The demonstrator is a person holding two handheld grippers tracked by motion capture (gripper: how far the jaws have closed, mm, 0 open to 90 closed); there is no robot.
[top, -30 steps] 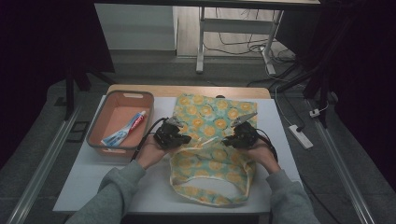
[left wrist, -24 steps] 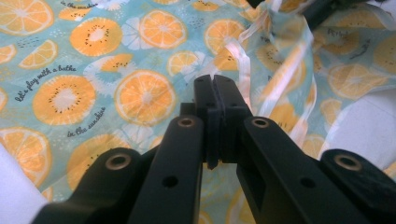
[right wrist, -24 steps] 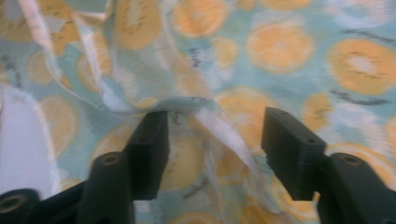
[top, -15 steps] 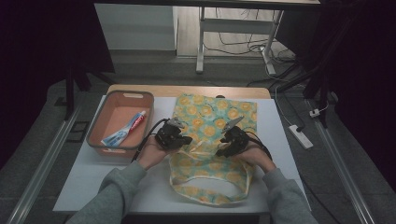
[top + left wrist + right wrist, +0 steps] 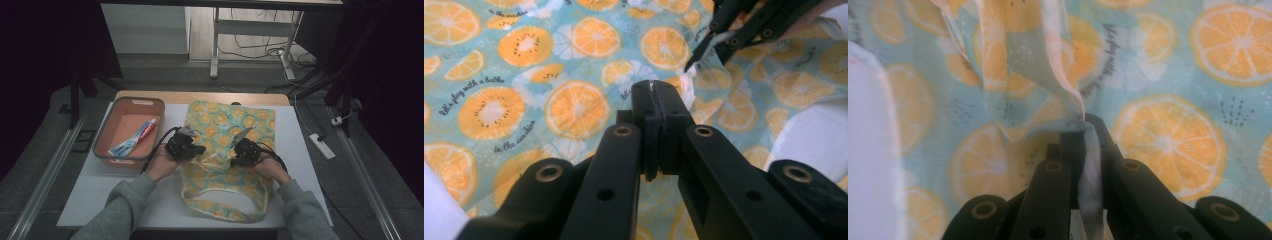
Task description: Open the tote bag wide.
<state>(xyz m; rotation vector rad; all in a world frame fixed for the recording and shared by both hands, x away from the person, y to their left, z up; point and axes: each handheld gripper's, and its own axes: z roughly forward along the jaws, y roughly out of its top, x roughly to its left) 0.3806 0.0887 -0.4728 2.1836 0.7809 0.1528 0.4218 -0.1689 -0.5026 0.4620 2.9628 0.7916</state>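
At the far left of the white table (image 5: pixel 90 185) stands a shallow orange plastic tray (image 5: pixel 106 131) with a red, white and blue toothpaste tube (image 5: pixel 134 140) lying slantwise in it. Just right of the tray's near corner, the left gripper (image 5: pixel 200 148) rests in the person's left hand (image 5: pixel 162 164), its black cable (image 5: pixel 156 150) curving back past the tray; in the left gripper view its jaws are pressed together on a thin edge of the fabric. The thing in hand, a turquoise cloth tote bag printed with orange and kiwi slices (image 5: pixel 227 125), lies flat across the middle of the table, its body toward the far edge and its looped handles (image 5: pixel 235 212) toward the near edge. On the bag's right half sits the right gripper (image 5: pixel 234 161), held by the right hand (image 5: pixel 272 167); its jaws have just been closing and now pinch a lifted fold of the cloth (image 5: pixel 1048 65). Far right, on the grey floor beyond the table, lies a white power strip (image 5: pixel 321 146).
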